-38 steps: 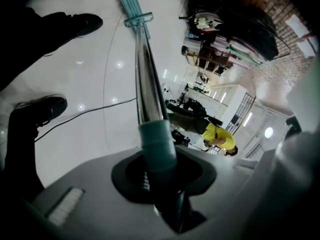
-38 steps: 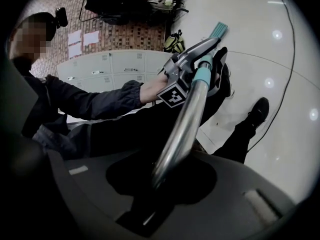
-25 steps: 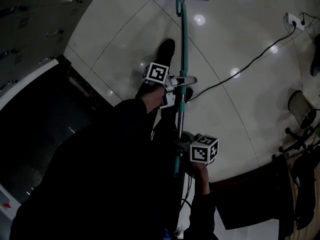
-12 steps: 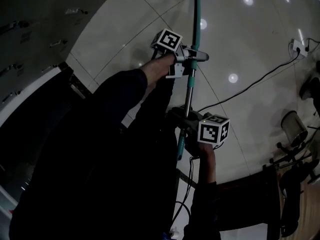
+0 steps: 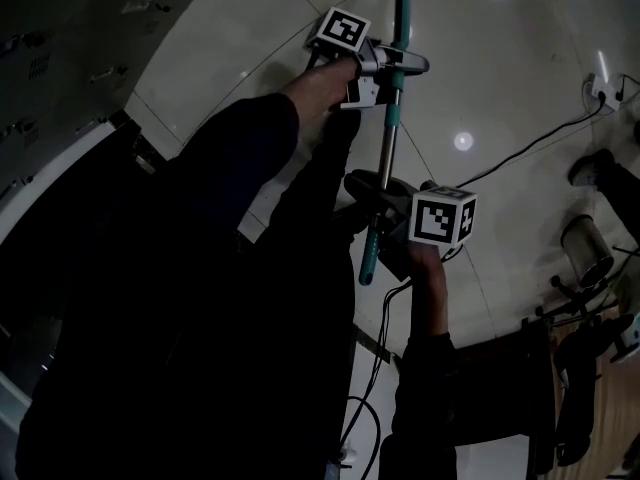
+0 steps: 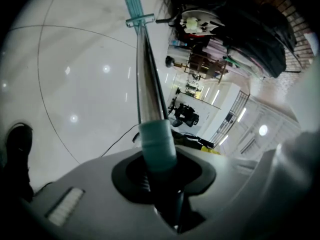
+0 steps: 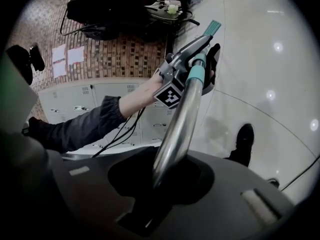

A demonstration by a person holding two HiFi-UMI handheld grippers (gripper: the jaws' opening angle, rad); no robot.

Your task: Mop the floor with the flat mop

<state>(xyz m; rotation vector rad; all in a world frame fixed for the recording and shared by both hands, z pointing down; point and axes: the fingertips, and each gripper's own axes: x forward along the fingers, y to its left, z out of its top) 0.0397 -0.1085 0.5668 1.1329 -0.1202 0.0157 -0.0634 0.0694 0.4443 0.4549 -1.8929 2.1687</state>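
Observation:
The flat mop's handle, teal above and bare metal lower down, runs from the top edge of the head view down to a teal end grip. My left gripper is shut on the handle high up. My right gripper is shut on it near the lower end. In the left gripper view the handle leads out to the teal mop head lying on the pale tiled floor. The right gripper view shows the metal handle rising to the left gripper, with the mop head beyond it.
A black cable crosses the shiny floor to a power strip. A chair base and dark gear stand at the right. Lockers and bags line a brick wall. My shoe stands beside the handle.
The mop has been pushed forward, away from me. Its head has left the top of the head view, and both grippers have moved forward with the handle, still shut on it.

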